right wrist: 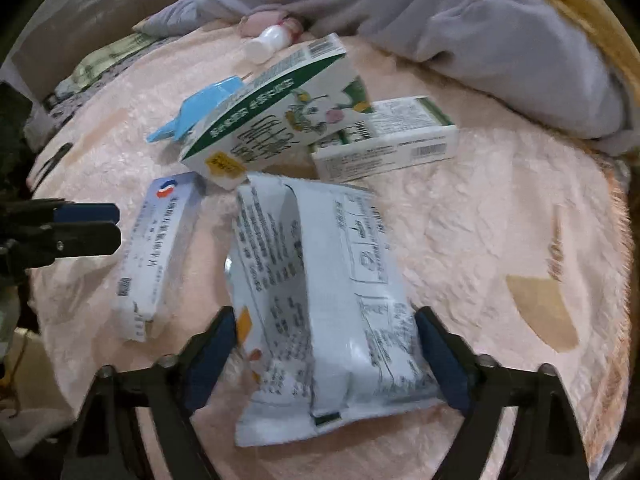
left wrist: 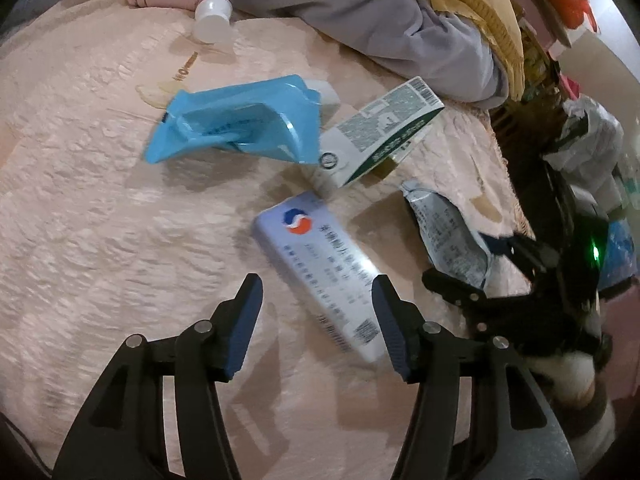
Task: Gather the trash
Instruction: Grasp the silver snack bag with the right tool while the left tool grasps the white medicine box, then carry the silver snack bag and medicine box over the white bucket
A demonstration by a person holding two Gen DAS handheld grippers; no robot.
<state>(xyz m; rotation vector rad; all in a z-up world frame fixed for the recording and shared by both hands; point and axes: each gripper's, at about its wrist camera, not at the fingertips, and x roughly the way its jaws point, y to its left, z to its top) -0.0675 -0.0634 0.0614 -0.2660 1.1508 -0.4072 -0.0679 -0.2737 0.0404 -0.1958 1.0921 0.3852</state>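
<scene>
Wrapper [right wrist: 320, 300] straddled by right gripper [right wrist: 324, 356], jaws wide, pads not pressing.
Pouch lies near-centre on pink blanket [right wrist: 500, 220], long axis near-to-far; left gripper [left wrist: 316, 324] half-open, empty, over medicine box [left wrist: 320, 264] further left.

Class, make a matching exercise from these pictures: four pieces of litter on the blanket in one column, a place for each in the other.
1. foil packet
2. blue pouch
3. white bottle
4. medicine box

a. beside the pink bundle
b. between the right gripper's fingers
c. behind the milk carton
d. under the left gripper

Pairs: 1-b, 2-c, 3-a, 4-d
</scene>
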